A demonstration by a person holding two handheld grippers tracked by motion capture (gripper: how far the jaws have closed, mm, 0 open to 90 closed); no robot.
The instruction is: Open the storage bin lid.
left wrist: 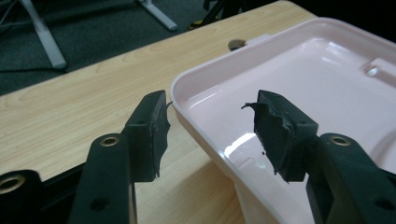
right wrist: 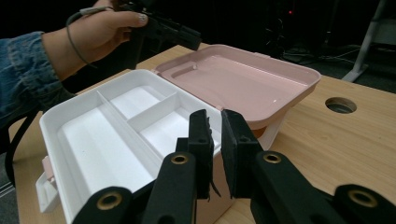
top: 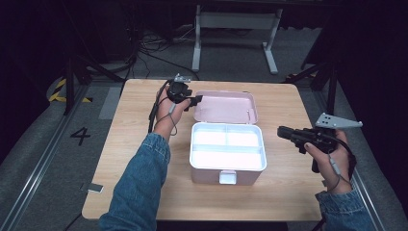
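Observation:
A pink box (top: 211, 175) stands in the middle of the table, its lid (top: 226, 107) swung back and lying flat behind it. Inside is a white tray (right wrist: 51, 121) with three empty compartments. My left gripper (top: 196, 101) is at the lid's far left corner. In the left gripper view it (left wrist: 210, 123) is open, one pad outside the lid's (left wrist: 317, 79) rim and one over its inside, neither pressing. My right gripper (top: 281, 132) hovers to the right of the box. Its jaws (right wrist: 220, 135) stand barely apart with nothing between them, pointing across the tray toward the lid (right wrist: 238, 81).
The wooden table (top: 134, 110) has a round cable hole (right wrist: 340, 105) near its far edge. A white latch (top: 227, 177) sits on the box's front wall. Beyond the table stand a white desk frame (top: 235, 29) and dark floor with cables.

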